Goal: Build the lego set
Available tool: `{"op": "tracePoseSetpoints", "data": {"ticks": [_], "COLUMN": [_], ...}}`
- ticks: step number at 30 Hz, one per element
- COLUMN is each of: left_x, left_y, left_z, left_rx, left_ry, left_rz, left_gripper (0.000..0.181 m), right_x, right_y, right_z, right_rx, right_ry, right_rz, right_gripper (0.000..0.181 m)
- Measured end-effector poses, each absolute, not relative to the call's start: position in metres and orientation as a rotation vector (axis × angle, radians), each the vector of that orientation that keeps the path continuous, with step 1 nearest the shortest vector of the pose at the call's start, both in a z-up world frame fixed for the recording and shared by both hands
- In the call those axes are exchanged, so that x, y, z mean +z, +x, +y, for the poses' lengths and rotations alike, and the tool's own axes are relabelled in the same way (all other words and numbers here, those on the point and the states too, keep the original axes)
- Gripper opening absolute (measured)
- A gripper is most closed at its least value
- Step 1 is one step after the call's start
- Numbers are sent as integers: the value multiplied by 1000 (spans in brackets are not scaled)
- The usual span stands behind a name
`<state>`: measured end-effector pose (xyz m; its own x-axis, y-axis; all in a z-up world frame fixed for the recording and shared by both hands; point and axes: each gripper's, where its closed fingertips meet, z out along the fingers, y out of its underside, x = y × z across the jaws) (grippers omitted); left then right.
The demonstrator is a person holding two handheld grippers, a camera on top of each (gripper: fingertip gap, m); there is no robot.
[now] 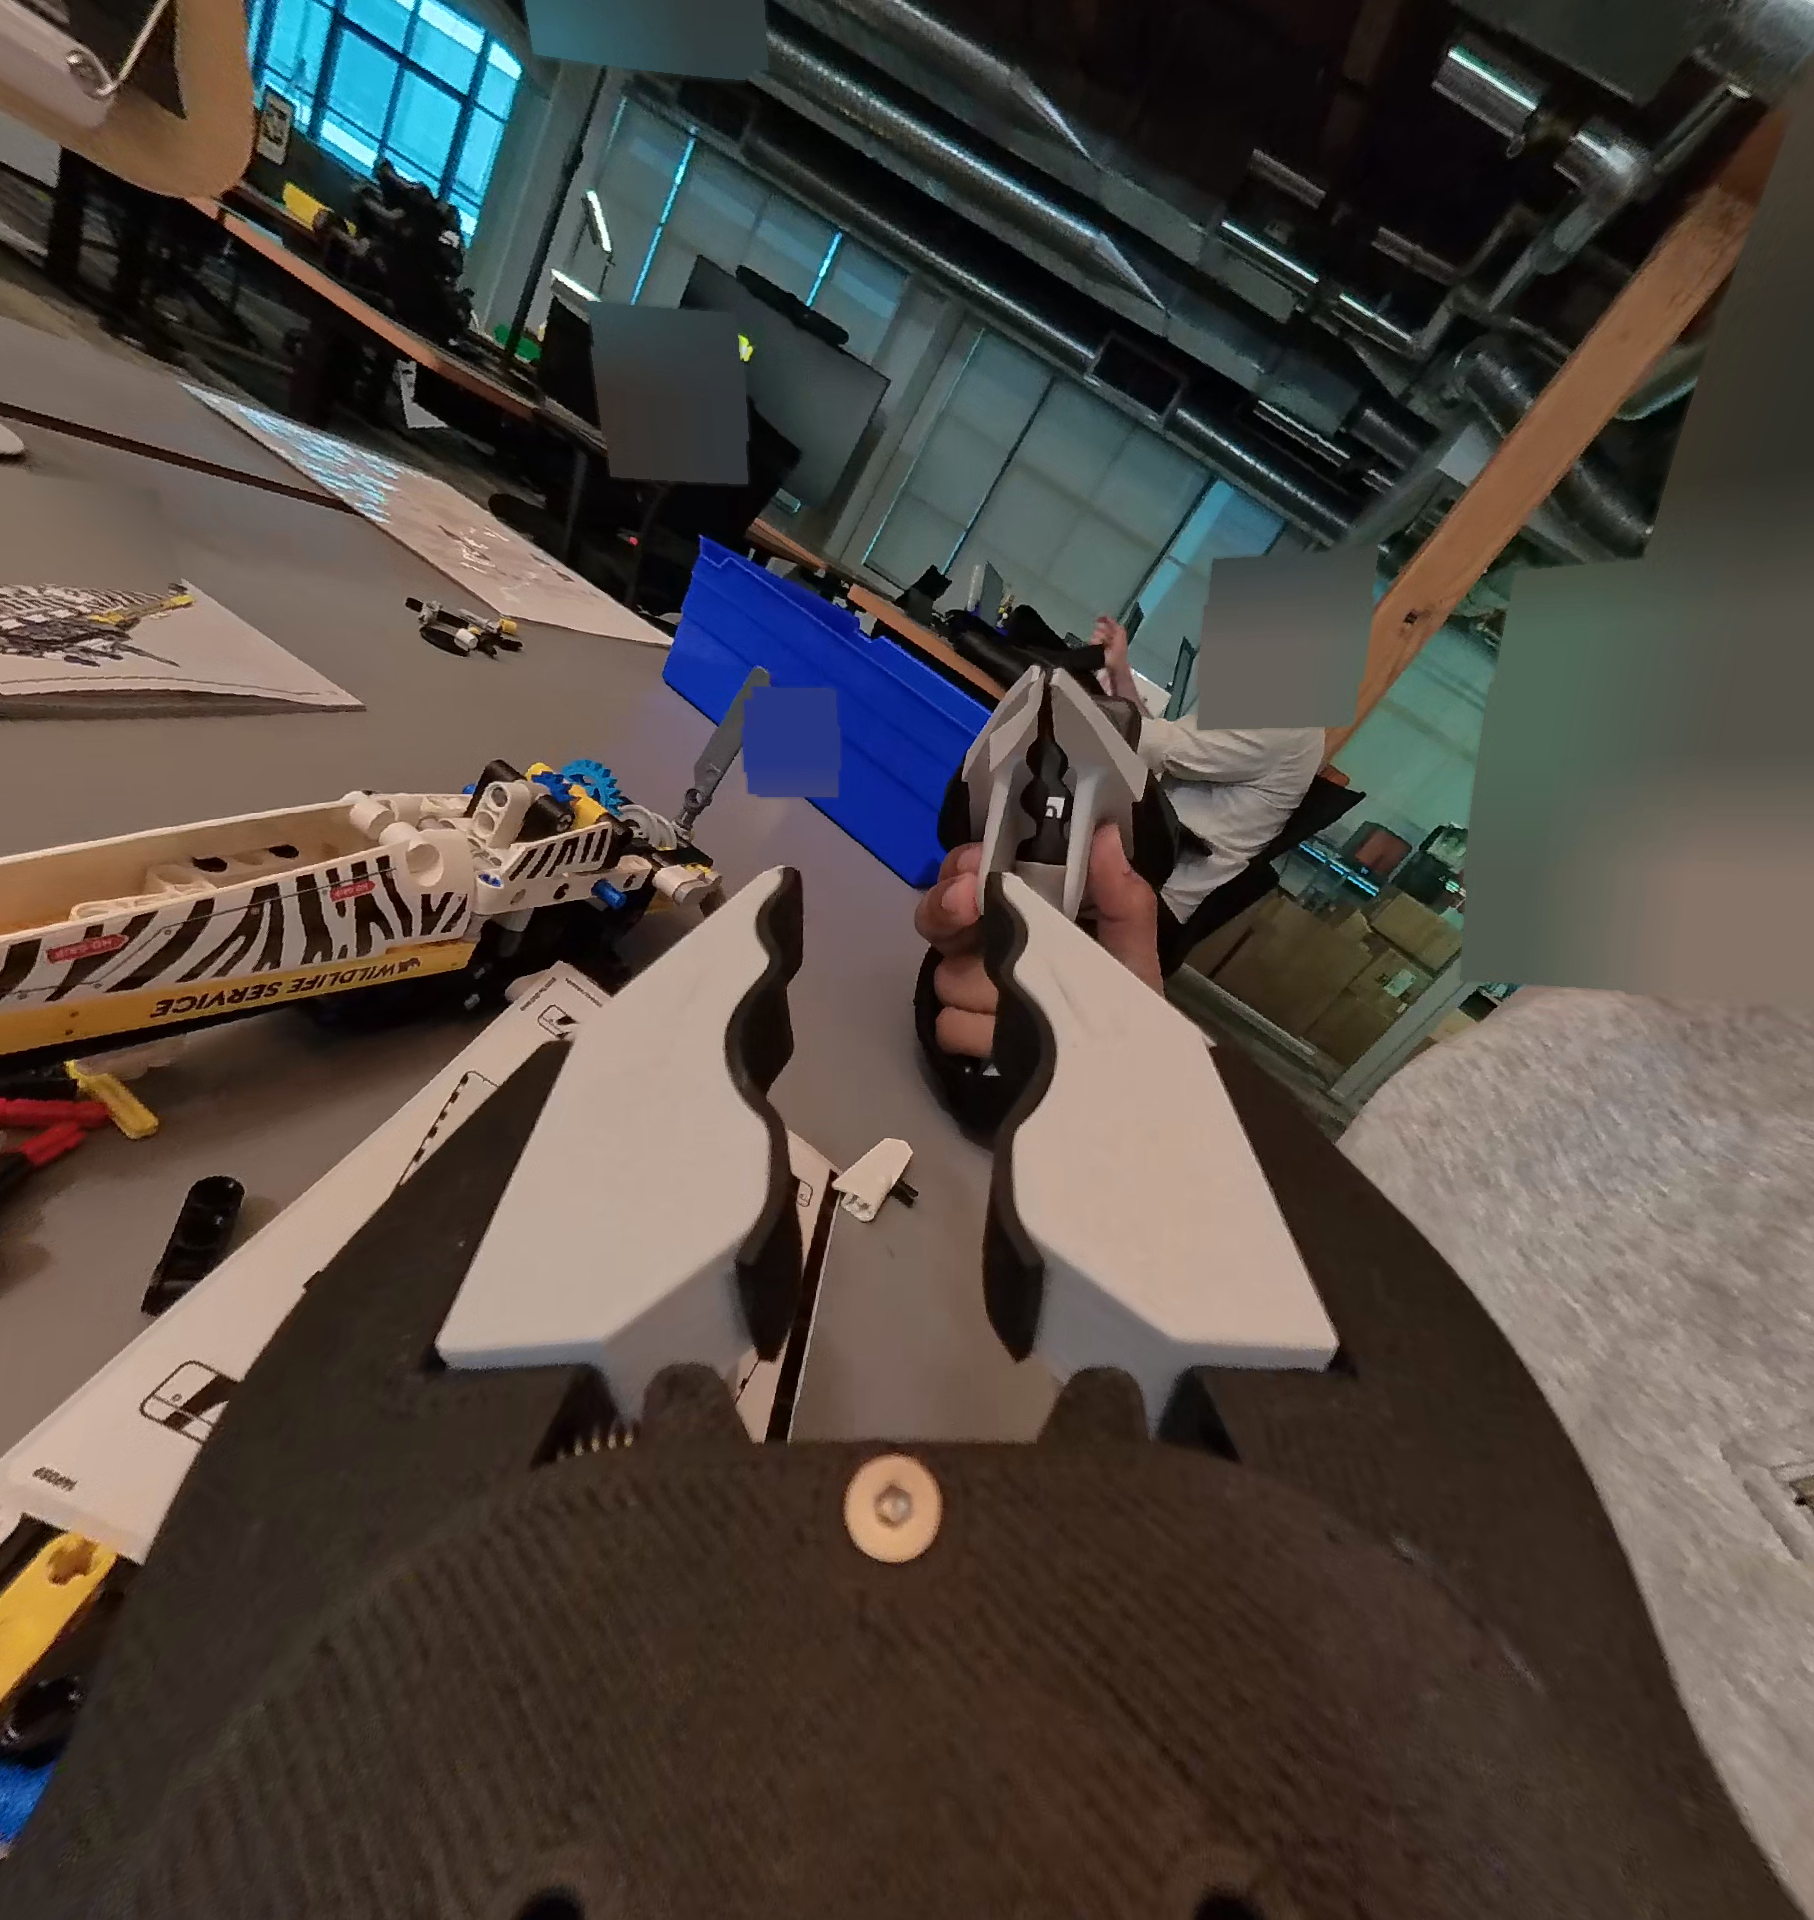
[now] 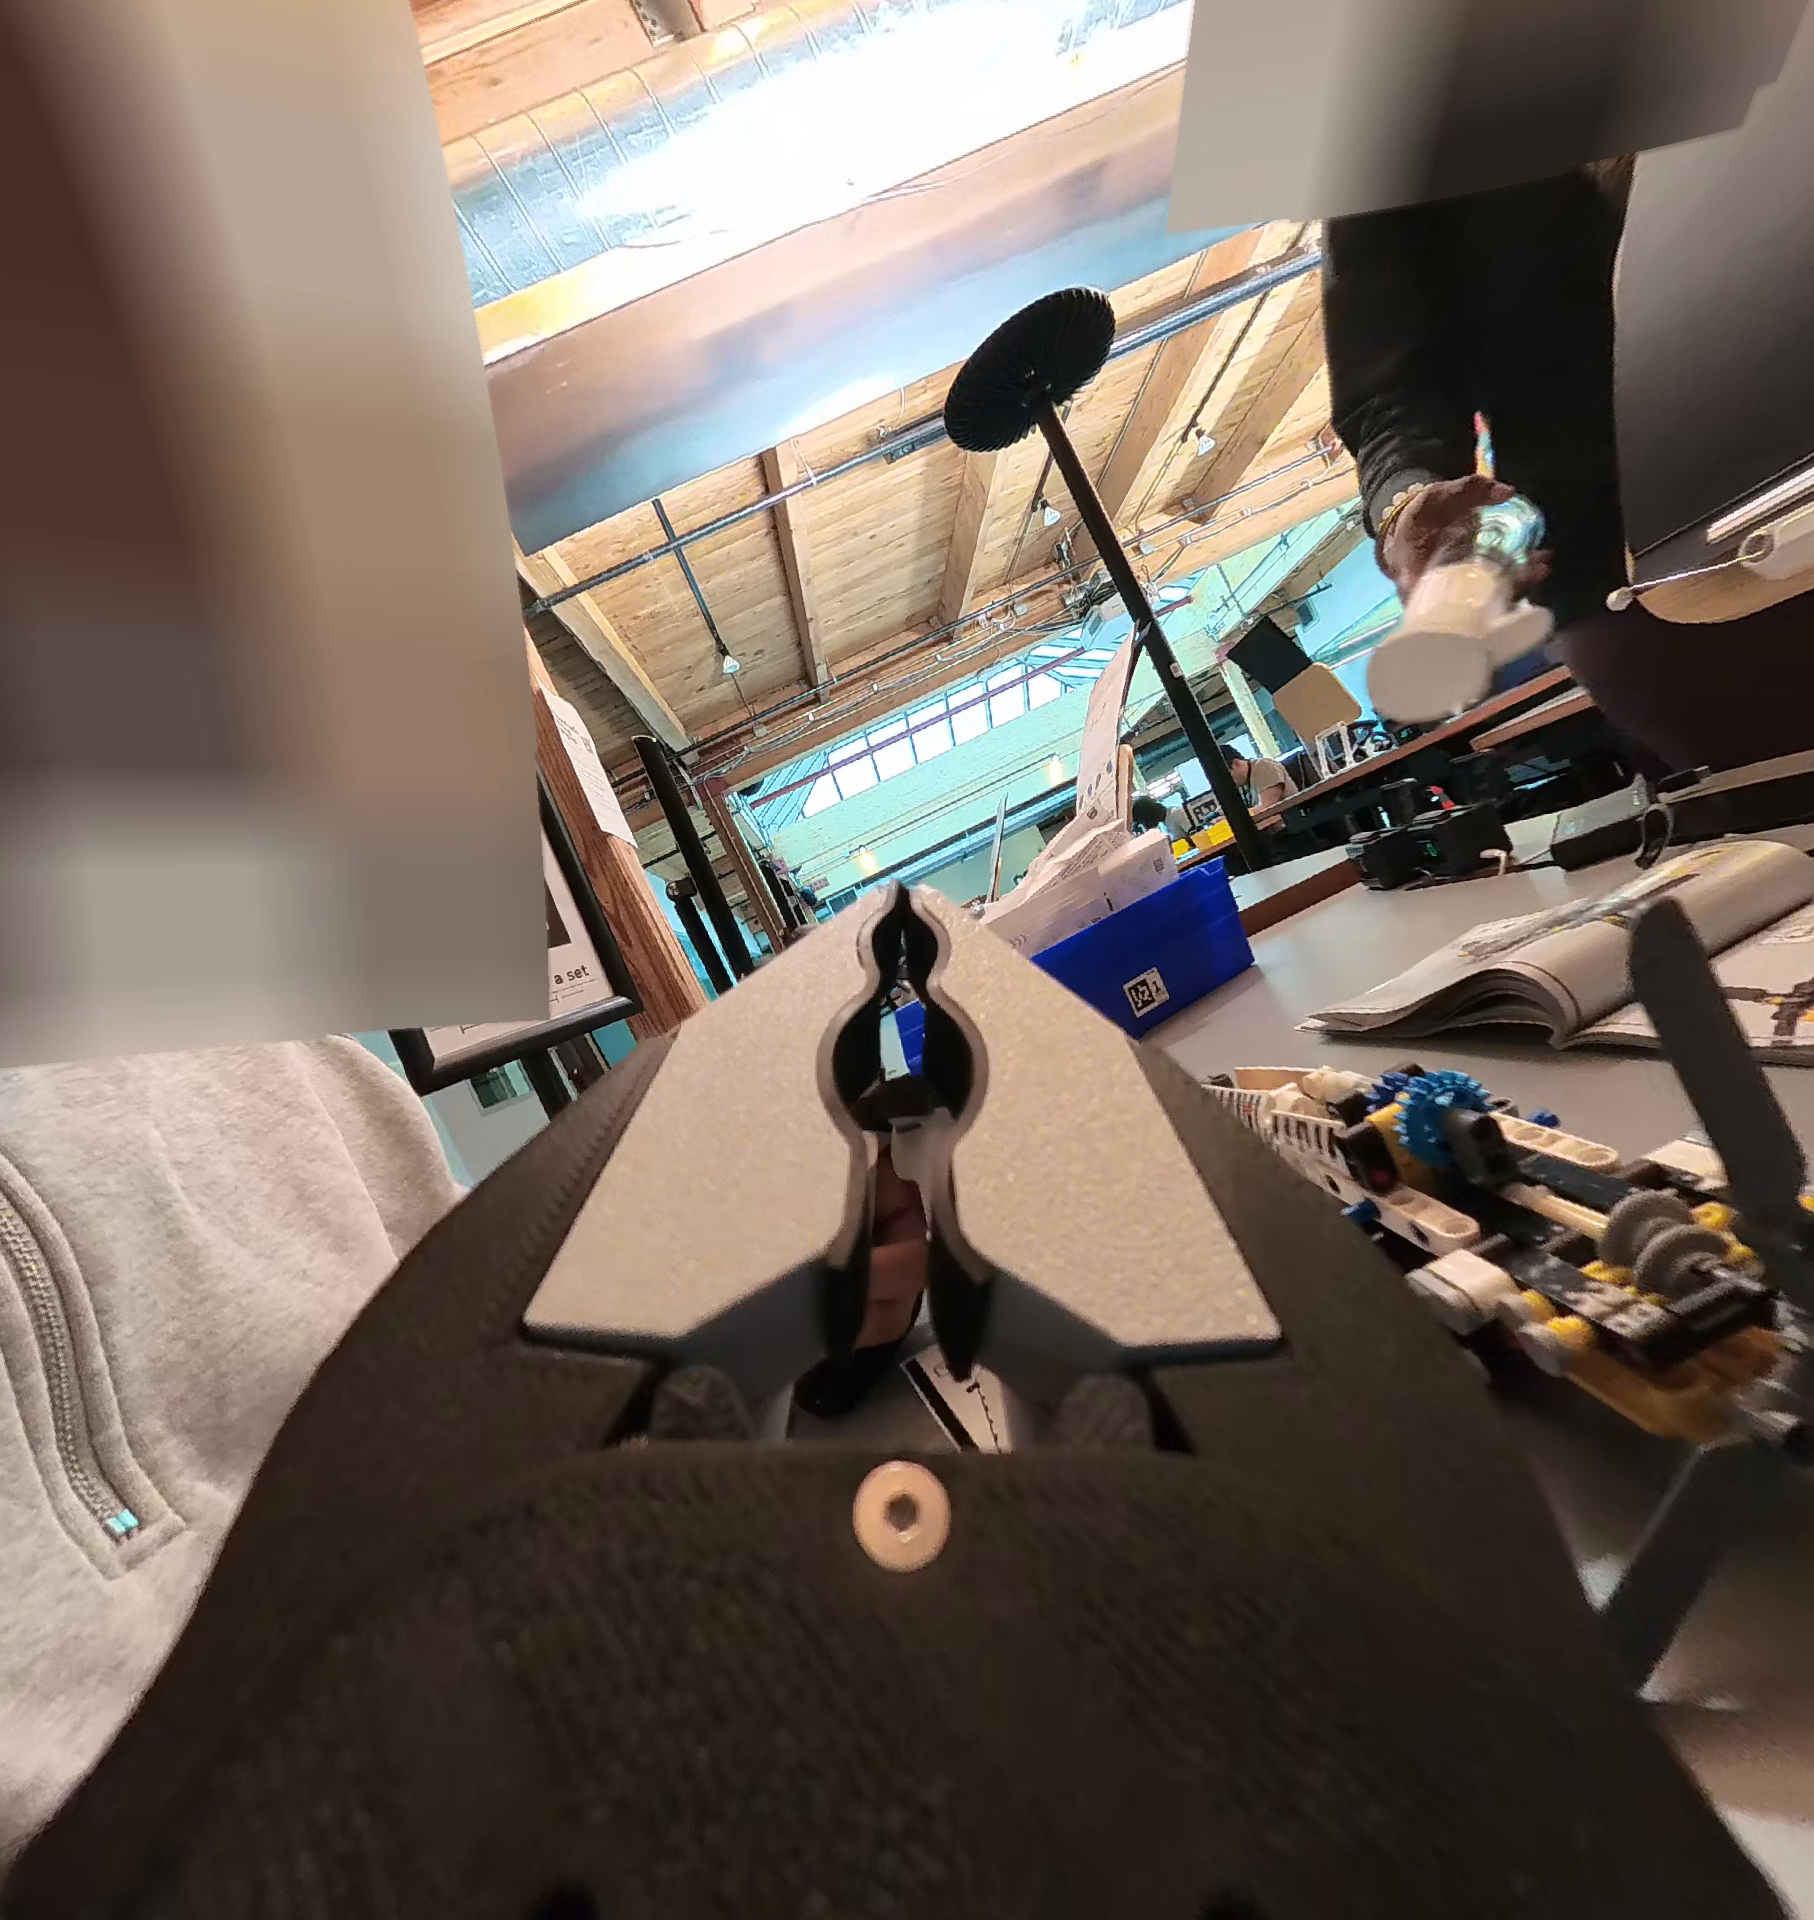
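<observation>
Left claw (image 1: 887, 904) gapes empty above the tabletop (image 1: 363, 1174); right claw (image 2: 908, 914) is pinched closed, apparently empty. Approach the small white piece (image 1: 875, 1177) squarely.

The left gripper (image 1: 887, 904) has matt grey plastic fingers (image 1: 664, 1091) with black wavy pads on a ridged black body. The lego model (image 1: 259, 914) at centre left is glossy plastic. The table (image 1: 259, 520) is smooth matt grey. The bin (image 1: 841, 727) is glossy blue plastic. The booklet (image 1: 103, 655) at left is paper.
</observation>
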<state>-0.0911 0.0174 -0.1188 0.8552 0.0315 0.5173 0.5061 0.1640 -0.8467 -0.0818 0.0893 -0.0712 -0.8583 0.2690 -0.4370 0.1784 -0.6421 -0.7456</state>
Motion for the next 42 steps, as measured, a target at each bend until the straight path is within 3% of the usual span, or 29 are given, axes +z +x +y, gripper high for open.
{"op": "tracePoseSetpoints", "data": {"ticks": [24, 42], "left_x": [-110, -110], "left_y": [-54, -52], "left_z": [25, 26], "left_rx": [-379, -379], "left_ry": [-1405, -1405], "left_rz": [-246, -240], "left_gripper": [33, 18], "right_x": [-80, -79], "right_y": [-60, -59], "right_z": [41, 41], "right_rx": [2561, 2633], "right_ry": [-597, -628], "right_rz": [-1646, -1641], "right_gripper": [0, 0]}}
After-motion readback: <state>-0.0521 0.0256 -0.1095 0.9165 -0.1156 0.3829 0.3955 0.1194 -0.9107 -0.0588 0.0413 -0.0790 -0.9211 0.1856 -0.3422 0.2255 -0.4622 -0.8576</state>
